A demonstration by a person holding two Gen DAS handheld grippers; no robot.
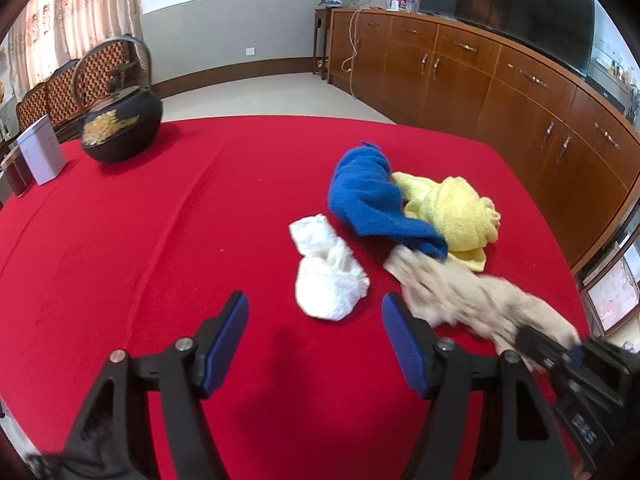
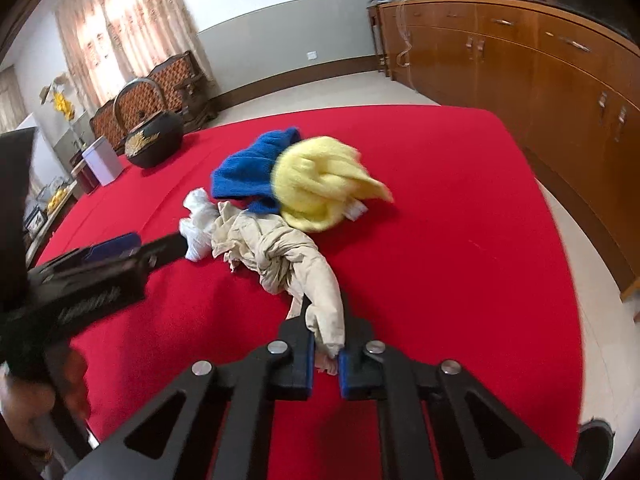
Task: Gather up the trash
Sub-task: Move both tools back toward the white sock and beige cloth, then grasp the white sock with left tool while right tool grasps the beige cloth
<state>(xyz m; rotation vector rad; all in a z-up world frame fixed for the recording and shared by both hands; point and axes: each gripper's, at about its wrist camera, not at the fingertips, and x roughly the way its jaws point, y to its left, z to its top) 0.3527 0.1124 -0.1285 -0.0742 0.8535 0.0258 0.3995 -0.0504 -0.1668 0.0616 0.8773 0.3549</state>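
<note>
The right hand-held gripper (image 2: 325,354) is squeezing the near end of the beige cloth (image 2: 276,256), which is stretching away in front of it on the red counter (image 2: 460,240). The left hand-held gripper (image 1: 314,340) is standing half wide, holding nothing, with the white crumpled paper (image 1: 328,276) lying just ahead of it. The beige cloth is tucking under the blue cloth (image 1: 368,196), which is touching the yellow cloth (image 1: 456,212), so pulling could be dragging those two along, or the thin pinch could be slipping. Counting: one beige, one blue, one yellow, one white paper, two hand-held grippers
</note>
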